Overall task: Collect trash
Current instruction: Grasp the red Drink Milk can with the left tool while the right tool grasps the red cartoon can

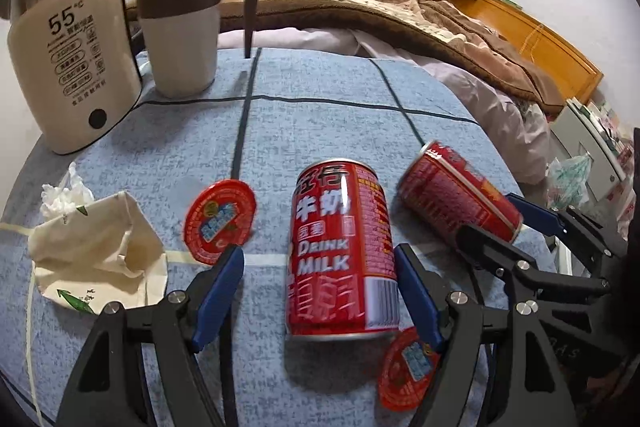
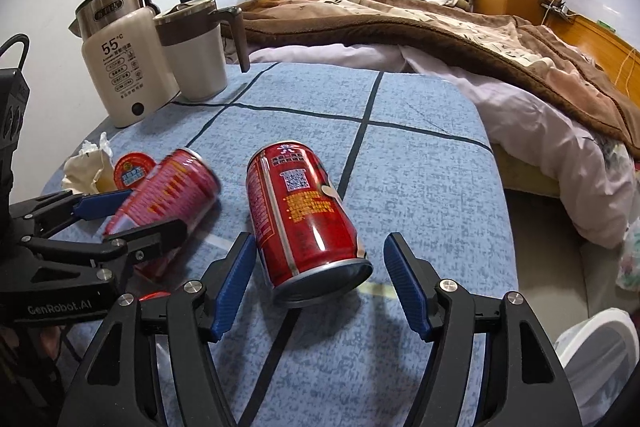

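Two red milk cans lie on the blue checked tablecloth (image 1: pixel 320 115). One can (image 1: pixel 340 247), printed DRINK MILK, lies between the fingers of my left gripper (image 1: pixel 318 255), which is open, with a gap on the left side. The other can (image 2: pixel 304 219) lies with its base towards the camera between the fingers of my right gripper (image 2: pixel 320 239), also open, with a clear gap on the right. Each view shows the other gripper around its can: the right gripper (image 1: pixel 490 217) and the left gripper (image 2: pixel 156 209). Two red round lids (image 1: pixel 220 223) (image 1: pixel 408 371), a crumpled paper bag (image 1: pixel 96 247) and a tissue (image 1: pixel 64 191) lie nearby.
A cream kettle (image 1: pixel 72 75) and a lidded mug (image 1: pixel 180 39) stand at the table's far left. A bed with a brown blanket (image 2: pixel 440 39) runs along the far and right sides. A white container (image 2: pixel 592 359) sits on the floor at the lower right.
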Available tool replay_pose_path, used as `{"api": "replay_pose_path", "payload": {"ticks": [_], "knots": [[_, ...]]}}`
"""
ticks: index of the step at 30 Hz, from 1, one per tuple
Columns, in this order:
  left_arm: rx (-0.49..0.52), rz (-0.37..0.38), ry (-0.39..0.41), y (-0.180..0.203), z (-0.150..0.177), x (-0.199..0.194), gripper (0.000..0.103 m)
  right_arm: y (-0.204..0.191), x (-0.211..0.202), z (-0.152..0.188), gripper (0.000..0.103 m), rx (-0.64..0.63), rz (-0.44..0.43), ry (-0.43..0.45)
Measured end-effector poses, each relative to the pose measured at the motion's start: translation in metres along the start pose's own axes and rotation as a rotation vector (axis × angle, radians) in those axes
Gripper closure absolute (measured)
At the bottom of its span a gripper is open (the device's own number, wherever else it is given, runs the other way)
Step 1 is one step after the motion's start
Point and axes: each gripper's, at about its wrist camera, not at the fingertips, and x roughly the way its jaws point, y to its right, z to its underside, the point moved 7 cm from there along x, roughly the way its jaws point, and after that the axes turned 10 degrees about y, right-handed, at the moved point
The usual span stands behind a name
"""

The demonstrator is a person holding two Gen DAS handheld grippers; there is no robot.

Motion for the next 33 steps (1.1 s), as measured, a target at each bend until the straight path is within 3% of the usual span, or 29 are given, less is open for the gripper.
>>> {"api": "replay_pose_path", "payload": {"ticks": [6, 11, 14, 33], "knots": [[-0.024, 0.009, -0.003, -0.006, -0.002, 0.005, 0.031, 0.004, 0.003, -0.003, 0.036, 0.027, -0.006, 0.006], [-0.022, 0.009, -0.015, -0.007, -0.001, 0.010, 0.046, 0.007, 0.006, -0.005, 0.037, 0.049, -0.006, 0.011], [-0.025, 0.020, -0.018, -0.008, 0.001, 0.011, 0.049, 0.004, 0.009, -0.005, 0.044, 0.042, -0.008, 0.006], [-0.037, 0.025, 0.011, -0.008, 0.001, 0.001, 0.049, 0.003, 0.000, 0.000, 0.047, 0.062, 0.030, 0.026]]}}
